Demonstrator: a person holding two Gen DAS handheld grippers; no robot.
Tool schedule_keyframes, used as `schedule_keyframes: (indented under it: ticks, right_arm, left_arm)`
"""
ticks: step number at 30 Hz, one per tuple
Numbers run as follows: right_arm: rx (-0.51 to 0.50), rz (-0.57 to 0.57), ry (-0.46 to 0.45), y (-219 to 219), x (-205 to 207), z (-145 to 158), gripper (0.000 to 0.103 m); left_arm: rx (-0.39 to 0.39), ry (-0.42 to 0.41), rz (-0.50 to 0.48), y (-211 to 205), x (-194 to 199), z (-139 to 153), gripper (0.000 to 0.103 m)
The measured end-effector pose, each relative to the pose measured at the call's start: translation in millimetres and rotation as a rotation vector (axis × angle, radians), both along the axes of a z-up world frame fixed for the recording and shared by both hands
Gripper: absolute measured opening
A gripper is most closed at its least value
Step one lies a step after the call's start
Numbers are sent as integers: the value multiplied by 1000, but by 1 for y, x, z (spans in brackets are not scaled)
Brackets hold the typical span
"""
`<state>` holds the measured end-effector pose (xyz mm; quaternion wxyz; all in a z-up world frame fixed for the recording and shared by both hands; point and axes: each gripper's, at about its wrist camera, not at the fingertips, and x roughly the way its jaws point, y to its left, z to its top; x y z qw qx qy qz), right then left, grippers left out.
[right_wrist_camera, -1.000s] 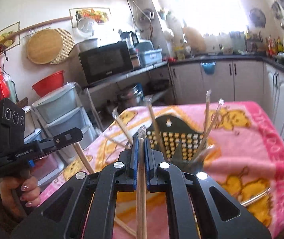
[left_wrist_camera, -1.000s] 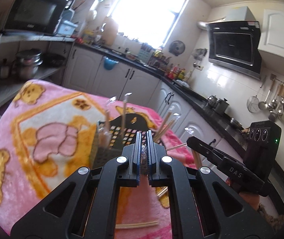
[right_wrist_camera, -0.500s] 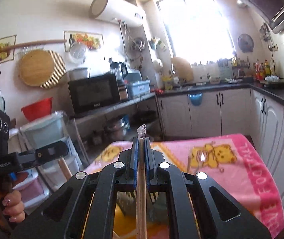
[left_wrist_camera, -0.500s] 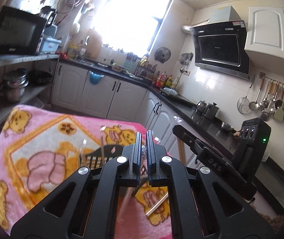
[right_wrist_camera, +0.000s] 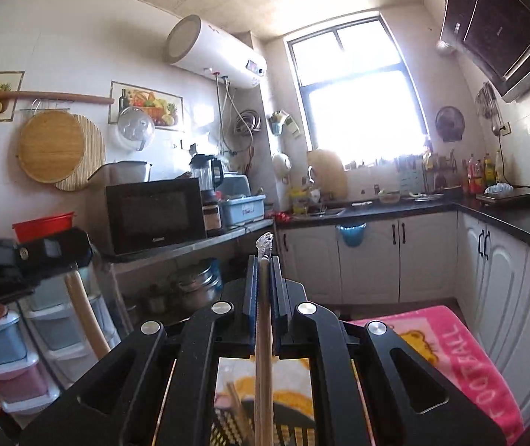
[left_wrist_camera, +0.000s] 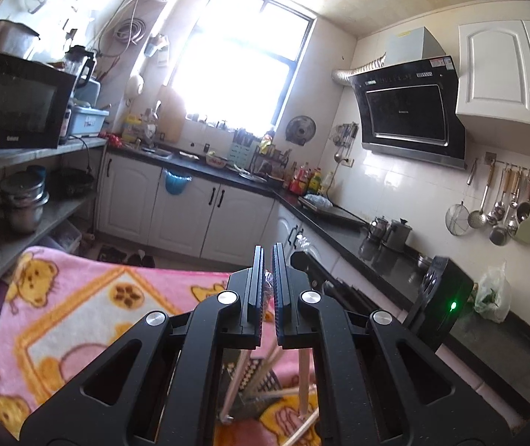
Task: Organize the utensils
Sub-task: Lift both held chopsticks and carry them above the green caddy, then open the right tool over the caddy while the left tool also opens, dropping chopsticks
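Chopsticks (right_wrist_camera: 263,334) clamped in right hand-held gripper (right_wrist_camera: 263,260), left hand-held gripper (left_wrist_camera: 267,260) pinching wrapped chopstick (left_wrist_camera: 267,291): keep both vertical over holder (left_wrist_camera: 261,383) before lowering.

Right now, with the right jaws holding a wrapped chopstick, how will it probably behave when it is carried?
The chopstick looks straight between the jaws, so probably stiff. It is thin wood, likely light. Its crinkled clear wrapper may be slippery, so it could slide.
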<state>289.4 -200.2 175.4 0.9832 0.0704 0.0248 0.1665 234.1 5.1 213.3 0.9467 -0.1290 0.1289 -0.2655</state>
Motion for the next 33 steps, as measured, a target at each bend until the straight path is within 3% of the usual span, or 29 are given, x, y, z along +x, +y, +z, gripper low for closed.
schedule_keyframes:
  ticks: [6, 15, 24, 28, 33]
  right_arm:
    - [22, -71, -17, 4, 25, -13, 6]
    - [-5, -215, -77, 12, 39, -43, 6]
    - [-22, -220, -58, 11, 42, -62, 7]
    - [-28, -220, -62, 12, 38, -63, 23]
    - [-23, -205, -61, 10, 31, -60, 23]
  left_arm:
    - [19, 0, 35, -2, 22, -1, 2]
    - [53, 35, 71, -3, 50, -29, 2]
    - [51, 89, 68, 0, 67, -56, 2]
    - [57, 99, 66, 0, 68, -63, 2]
    - [54, 117, 62, 1, 66, -69, 2]
